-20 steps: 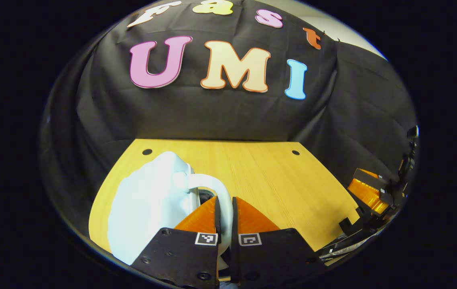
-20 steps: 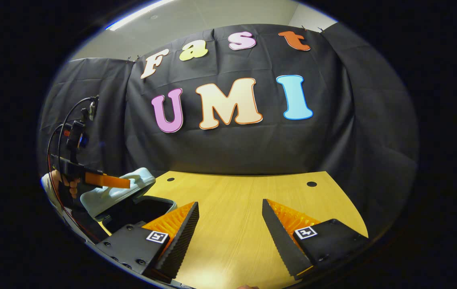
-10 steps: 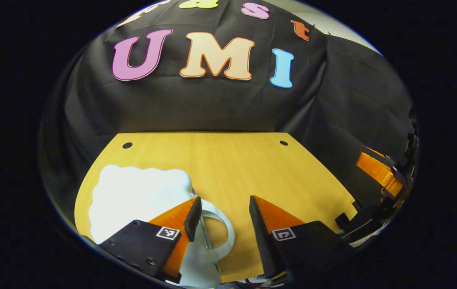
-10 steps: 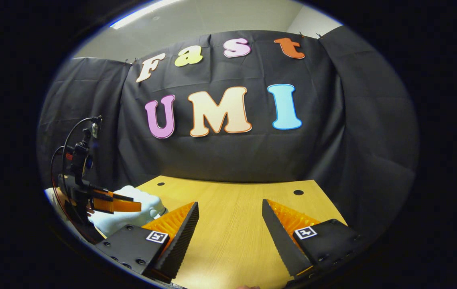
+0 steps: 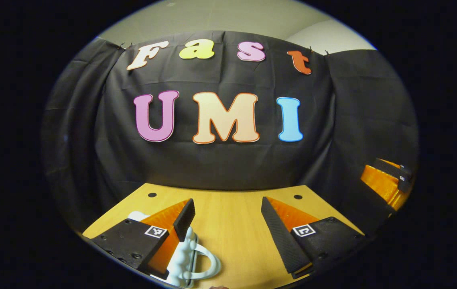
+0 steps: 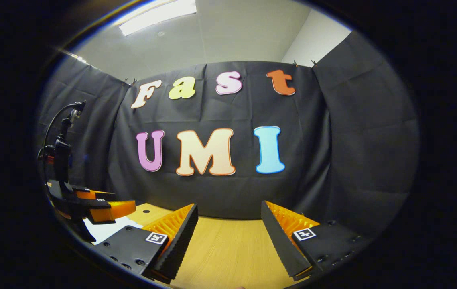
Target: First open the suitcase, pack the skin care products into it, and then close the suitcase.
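The pale suitcase (image 5: 184, 257) lies shut on the wooden table (image 5: 232, 224), its looped handle (image 5: 208, 265) pointing toward me at the bottom of the left gripper view. My left gripper (image 5: 226, 204) is open just above and behind it, its left finger over the case's edge and nothing between the fingers. In the right gripper view my right gripper (image 6: 229, 206) is open over bare table (image 6: 224, 249). A strip of the suitcase (image 6: 104, 229) shows at lower left, under the left gripper (image 6: 104, 208). The right gripper (image 5: 386, 180) appears at the far right of the left gripper view.
Black cloth walls close the table on the back and both sides. Two small round holes (image 5: 152, 195) (image 5: 297, 197) mark the table's far corners. A cable and mount (image 6: 61, 136) rise above the left gripper.
The left gripper let go of the suitcase handle and opened; the lid dropped shut. Both grippers then pulled back and tilted upward, so the table sits lower in both views.
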`<state>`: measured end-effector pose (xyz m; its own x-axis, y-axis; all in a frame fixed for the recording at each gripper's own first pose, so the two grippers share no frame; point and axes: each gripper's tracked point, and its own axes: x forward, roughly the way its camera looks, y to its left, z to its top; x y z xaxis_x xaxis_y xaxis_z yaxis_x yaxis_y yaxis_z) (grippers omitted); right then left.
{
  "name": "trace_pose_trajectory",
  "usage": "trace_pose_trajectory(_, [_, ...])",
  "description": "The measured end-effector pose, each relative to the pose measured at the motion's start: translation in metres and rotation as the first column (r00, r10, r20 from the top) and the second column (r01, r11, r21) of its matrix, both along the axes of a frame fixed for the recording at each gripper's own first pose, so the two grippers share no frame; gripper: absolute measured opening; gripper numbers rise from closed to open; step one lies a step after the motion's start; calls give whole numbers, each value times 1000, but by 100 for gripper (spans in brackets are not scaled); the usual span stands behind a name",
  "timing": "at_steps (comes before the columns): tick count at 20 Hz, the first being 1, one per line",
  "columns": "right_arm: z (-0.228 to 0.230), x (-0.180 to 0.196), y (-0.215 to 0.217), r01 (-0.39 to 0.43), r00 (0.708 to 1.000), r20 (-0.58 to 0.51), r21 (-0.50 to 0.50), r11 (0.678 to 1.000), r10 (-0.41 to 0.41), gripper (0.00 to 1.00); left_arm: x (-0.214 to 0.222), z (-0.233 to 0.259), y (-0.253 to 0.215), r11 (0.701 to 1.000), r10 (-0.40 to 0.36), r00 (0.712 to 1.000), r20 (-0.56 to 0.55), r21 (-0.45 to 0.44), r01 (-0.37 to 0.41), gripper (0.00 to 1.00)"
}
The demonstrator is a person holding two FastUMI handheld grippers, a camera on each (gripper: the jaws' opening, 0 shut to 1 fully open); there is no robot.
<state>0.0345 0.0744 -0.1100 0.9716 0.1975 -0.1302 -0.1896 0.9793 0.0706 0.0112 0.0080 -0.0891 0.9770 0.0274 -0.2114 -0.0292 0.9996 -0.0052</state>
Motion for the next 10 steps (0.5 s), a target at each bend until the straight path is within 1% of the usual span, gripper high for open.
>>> trace_pose_trajectory(1, [13, -1, -3, 9, 1000, 18, 8, 1000, -9, 97, 1, 11, -3, 1000, -4, 1000, 30, 6, 4, 97])
trace_pose_trajectory(3, [26, -3, -2, 32, 998, 45, 18, 999, -33, 98, 5, 32, -6, 999, -29, 997, 75, 43, 26, 97])
trace_pose_trajectory(5, [34, -7, 1, 56, 997, 58, 25, 998, -58, 97, 5, 45, -13, 994, -72, 993, 91, 90, 64, 97])
trace_pose_trajectory(6, [37, -11, 7, 56, 996, 61, 29, 998, -57, 97, 4, 49, -14, 991, -86, 992, 92, 106, 76, 97])
trace_pose_trajectory(8, [42, -14, 12, 65, 995, 80, 19, 998, -67, 97, 2, 60, -16, 989, -113, 986, 122, 114, 99, 97])
trace_pose_trajectory(10, [47, -21, 19, 65, 994, 87, 23, 998, -67, 97, -3, 65, -19, 988, -133, 983, 129, 95, 121, 96])
